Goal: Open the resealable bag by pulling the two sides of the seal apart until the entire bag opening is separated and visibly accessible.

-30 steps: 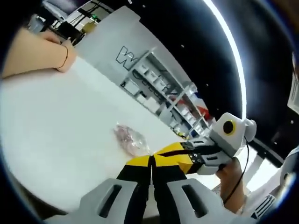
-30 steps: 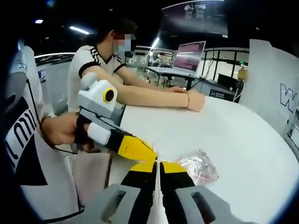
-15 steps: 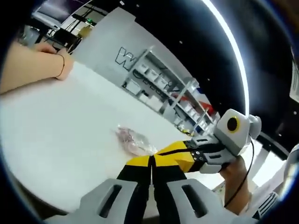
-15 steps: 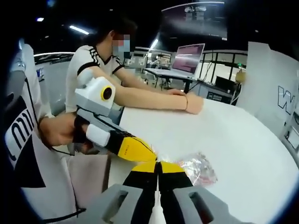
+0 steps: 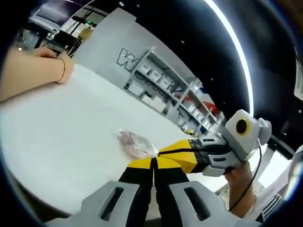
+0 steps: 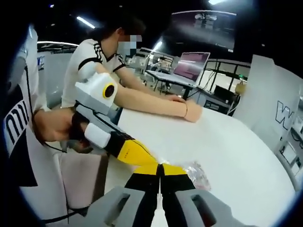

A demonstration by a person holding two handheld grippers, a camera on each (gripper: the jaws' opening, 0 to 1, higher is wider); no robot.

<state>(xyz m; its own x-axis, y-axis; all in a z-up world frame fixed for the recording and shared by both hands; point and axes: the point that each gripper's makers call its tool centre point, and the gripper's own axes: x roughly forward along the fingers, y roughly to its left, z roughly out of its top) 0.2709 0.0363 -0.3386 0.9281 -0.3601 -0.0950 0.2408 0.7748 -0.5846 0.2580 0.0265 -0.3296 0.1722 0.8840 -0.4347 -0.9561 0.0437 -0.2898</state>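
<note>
— 2 yellow-and-black jaws rise from the bottom of the left gripper view, pressed flat together with no gap. What is the left gripper [image 5: 154,163] holding?

— Its tips meet the near edge of the resealable bag [image 5: 136,144], a crinkled, glossy clear pouch with pinkish contents. The jaws seem clamped on that edge, though the pinch point itself is hard to make out. The bag rests on the table [image 5: 57,127], a smooth matte white surface with a curved rim.

— And the other tool in that view?

— The right gripper [image 5: 163,152] comes in from the right, a yellow wedge with black stripes on a grey-white plastic body. Its tip sits just beside the left tips, at the same end of the bag. A forearm [image 5: 28,71] with a thin bracelet lies on the far side of the table, and a white panel with metal shelving [image 5: 165,94] stands behind.

— Now the right gripper view?

— The right gripper [image 6: 160,166] shows 2 jaws closed tight, tips at the bag [image 6: 196,171], which lies crumpled and shiny just to their right on the table [image 6: 236,156]. Whether they truly have the film I can only judge from contact. The left gripper [image 6: 149,158] slants in from the left, held by a hand [image 6: 52,130], its yellow tip touching the same spot.

— Anything beyond?

— 1 seated person [image 6: 102,56] in a white shirt with black stripes rests an arm on the table, with an open laptop [image 6: 189,64] behind.
</note>
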